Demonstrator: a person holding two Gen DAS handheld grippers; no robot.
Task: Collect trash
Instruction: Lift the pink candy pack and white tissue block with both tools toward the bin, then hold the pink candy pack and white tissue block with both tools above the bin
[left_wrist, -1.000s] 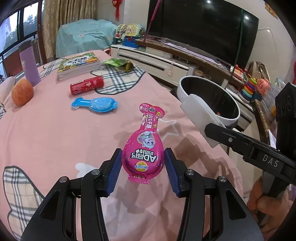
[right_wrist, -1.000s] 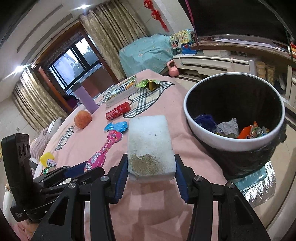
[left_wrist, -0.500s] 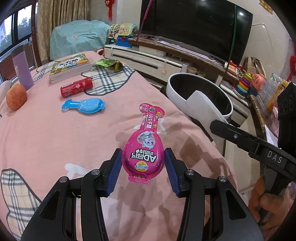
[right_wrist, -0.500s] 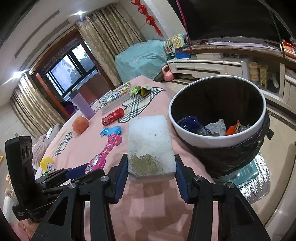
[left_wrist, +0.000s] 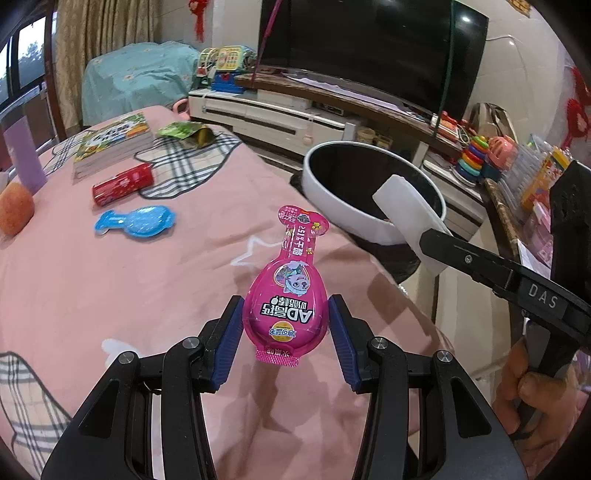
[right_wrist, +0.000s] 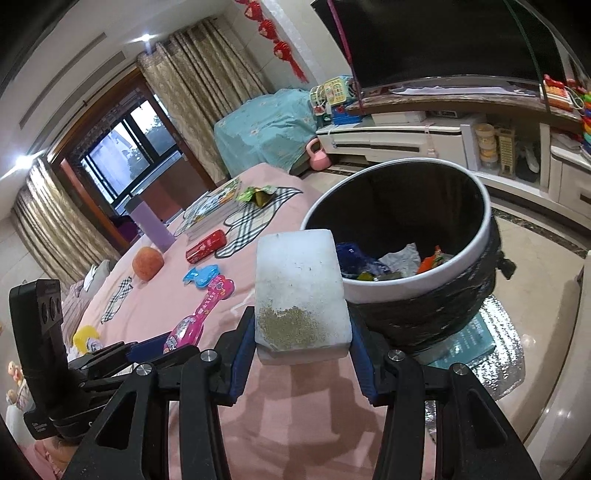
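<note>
Biggest thing here is the round table under a pink cloth with plaid patches (left_wrist: 92, 280), and right off its edge sits the round trash bin with a white rim and black liner (right_wrist: 417, 291) — there's already stuff in the bottom, something blue, a grey-white crumple and an orange wrapper

On the cloth: a stack of picture books with green covers (left_wrist: 114, 142), a tall lilac cup (left_wrist: 23, 155), an orange round fruit (left_wrist: 14, 210), a red cylindrical can lying on its side (left_wrist: 122, 183), a crumpled green snack wrapper (left_wrist: 184, 132) and a flat blue spoon-shaped blister pack (left_wrist: 136, 221)

The right gripper (right_wrist: 302, 334) is clamped on a white foam block with a brownish dirty patch (right_wrist: 299, 291), blue pads pressing both sides. The block is up off the cloth, and in the left wrist view its far end sticks out over the bin's rim

The left gripper (left_wrist: 285, 325) is gripping a bright pink bulb-shaped candy package with a cartoon puppy on it (left_wrist: 290, 295) — held by the fat end, narrow neck pointing away, lifted clear of the cloth. It's near the bin but over the table

A person's hand (left_wrist: 528, 387) is wrapped round the right gripper's handle at the right edge of the left wrist view
</note>
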